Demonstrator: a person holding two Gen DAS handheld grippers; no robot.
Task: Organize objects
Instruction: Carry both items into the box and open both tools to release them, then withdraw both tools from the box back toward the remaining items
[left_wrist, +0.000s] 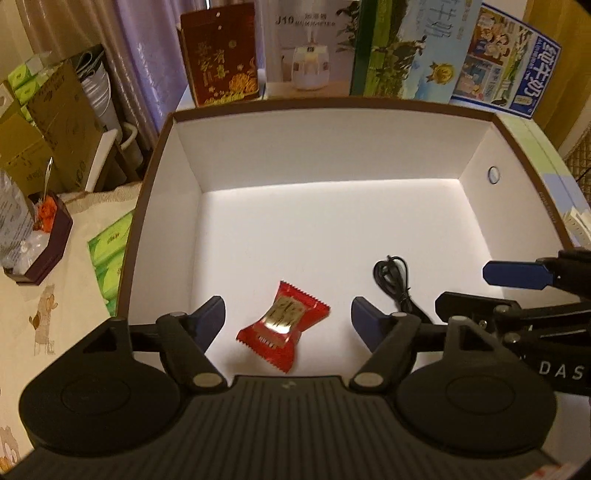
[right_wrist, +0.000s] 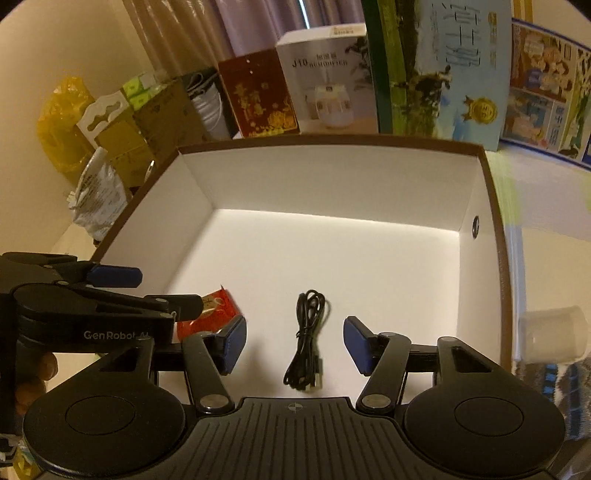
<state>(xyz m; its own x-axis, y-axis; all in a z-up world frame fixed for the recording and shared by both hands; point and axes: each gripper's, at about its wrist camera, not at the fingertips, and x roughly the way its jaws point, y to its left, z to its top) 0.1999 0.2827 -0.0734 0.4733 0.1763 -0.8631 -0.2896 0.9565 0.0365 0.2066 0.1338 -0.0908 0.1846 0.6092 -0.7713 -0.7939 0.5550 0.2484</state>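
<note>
A red candy packet (left_wrist: 283, 326) lies on the white floor of a large brown-rimmed box (left_wrist: 162, 147), between the open fingers of my left gripper (left_wrist: 288, 319), not held. A coiled black cable (left_wrist: 393, 284) lies beside it to the right. In the right wrist view the cable (right_wrist: 306, 343) lies between the open fingers of my right gripper (right_wrist: 294, 341), not gripped. The candy packet (right_wrist: 210, 314) shows there at left, partly hidden by the left gripper's fingers (right_wrist: 116, 277). The box rim (right_wrist: 491, 206) surrounds both.
Printed cartons (left_wrist: 310, 48) stand behind the box. Left of it on the tablecloth are a green tissue pack (left_wrist: 109, 266), a dark tray of small items (left_wrist: 48, 236) and cardboard boxes (left_wrist: 55, 122). A white cup (right_wrist: 554, 332) stands right of the box.
</note>
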